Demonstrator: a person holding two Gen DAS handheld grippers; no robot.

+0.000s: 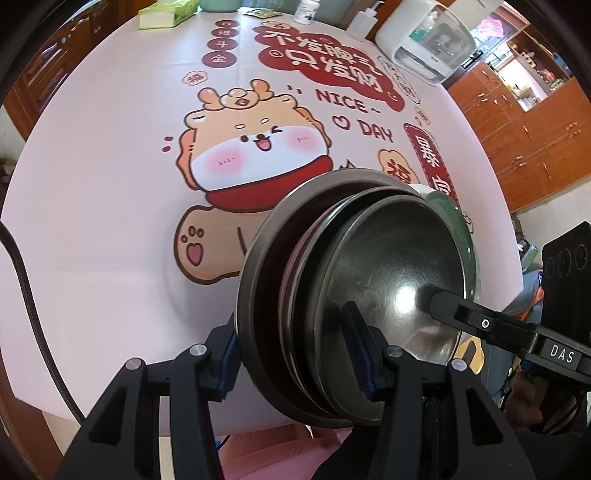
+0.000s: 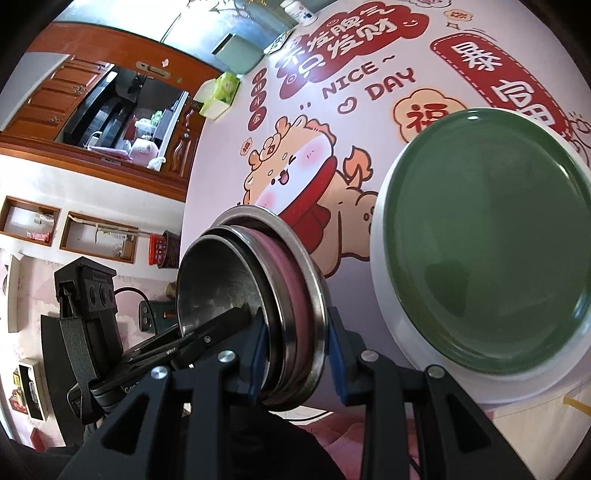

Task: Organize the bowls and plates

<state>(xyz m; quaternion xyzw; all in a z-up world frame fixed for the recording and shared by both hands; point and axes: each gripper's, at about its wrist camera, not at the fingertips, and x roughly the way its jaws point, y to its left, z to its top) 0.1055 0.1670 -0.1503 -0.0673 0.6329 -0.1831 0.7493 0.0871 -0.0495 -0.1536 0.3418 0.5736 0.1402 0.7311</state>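
A nested stack of steel bowls (image 1: 354, 280) with a pink layer inside is held on edge above the table's near edge. My left gripper (image 1: 295, 350) is shut on the stack's rim, one blue pad each side. My right gripper (image 2: 297, 358) is shut on the same stack (image 2: 258, 295) from the other side. Its finger (image 1: 461, 306) reaches into the innermost bowl in the left wrist view. A green plate with a white underside (image 2: 484, 240) lies on the table right of the stack; its edge shows behind the bowls (image 1: 450, 214).
The round table (image 1: 110, 184) has a pink cloth with a cartoon dragon print. At its far edge stand a tissue box (image 1: 170, 14), a bottle (image 1: 306, 11), a pump bottle (image 1: 360, 22) and a white appliance (image 1: 424, 40). Wooden cabinets (image 1: 535, 122) stand to the right.
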